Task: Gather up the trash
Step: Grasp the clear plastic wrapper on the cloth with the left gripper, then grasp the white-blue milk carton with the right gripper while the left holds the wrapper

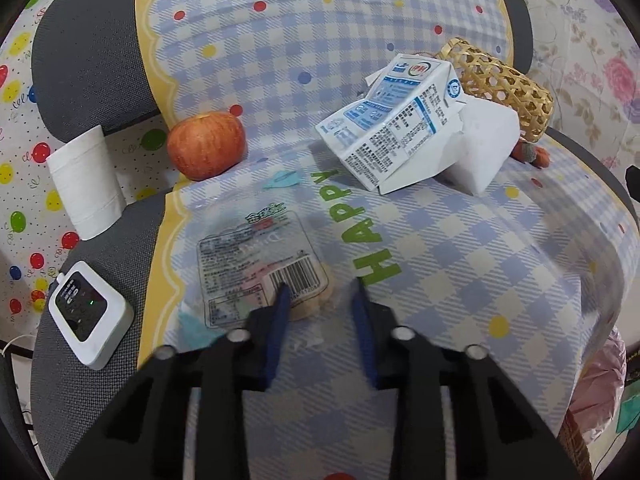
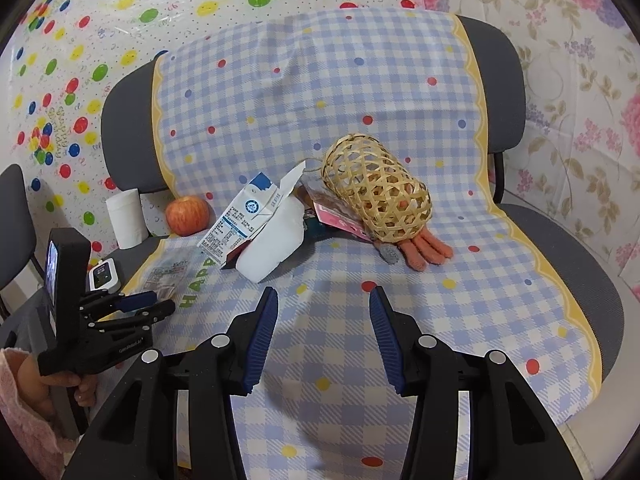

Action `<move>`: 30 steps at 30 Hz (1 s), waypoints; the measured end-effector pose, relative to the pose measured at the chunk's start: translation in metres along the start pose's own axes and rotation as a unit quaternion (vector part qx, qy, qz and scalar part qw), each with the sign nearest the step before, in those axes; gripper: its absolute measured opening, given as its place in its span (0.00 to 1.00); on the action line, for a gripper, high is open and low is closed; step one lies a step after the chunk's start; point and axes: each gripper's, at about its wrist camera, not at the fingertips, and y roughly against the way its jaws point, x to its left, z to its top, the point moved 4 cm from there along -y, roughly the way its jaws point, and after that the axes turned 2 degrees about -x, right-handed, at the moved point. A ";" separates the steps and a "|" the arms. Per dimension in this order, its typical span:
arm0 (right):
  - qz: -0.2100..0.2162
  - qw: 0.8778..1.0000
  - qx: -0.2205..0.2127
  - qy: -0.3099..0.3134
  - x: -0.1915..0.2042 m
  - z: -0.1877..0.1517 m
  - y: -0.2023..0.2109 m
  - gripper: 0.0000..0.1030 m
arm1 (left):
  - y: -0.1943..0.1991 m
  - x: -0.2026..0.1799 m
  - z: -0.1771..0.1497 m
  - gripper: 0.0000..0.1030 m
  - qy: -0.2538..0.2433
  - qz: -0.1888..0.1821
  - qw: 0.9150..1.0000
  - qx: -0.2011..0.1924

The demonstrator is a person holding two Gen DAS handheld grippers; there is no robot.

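Note:
A flat clear plastic wrapper (image 1: 248, 264) with a barcode lies on the checked cloth (image 1: 460, 264) over the chair seat. My left gripper (image 1: 319, 290) is down at the wrapper's near right edge. One fingertip (image 1: 282, 294) lies over the barcode, and the jaws stand narrowly apart around the crinkled edge. A torn blue-and-white milk carton (image 1: 388, 128) leans on a white crumpled piece (image 1: 480, 148) farther back. My right gripper (image 2: 324, 296) hovers open over bare cloth in front of the carton (image 2: 244, 224), nothing between its fingers. The left gripper (image 2: 160, 304) shows at the left by the wrapper (image 2: 168, 276).
A red apple (image 1: 206, 144) and a tissue roll (image 1: 86, 184) sit at the seat's back left, a white device (image 1: 90, 316) at its left edge. A woven bamboo basket (image 2: 376, 192) lies on an orange glove (image 2: 428, 252) and a pink packet (image 2: 336, 216). A pink bag (image 1: 604, 380) hangs off the right.

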 end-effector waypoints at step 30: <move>0.056 0.998 0.003 0.023 0.054 0.045 -0.059 0.55 | 0.095 0.025 0.041 0.00 0.063 -0.026 0.982 -0.176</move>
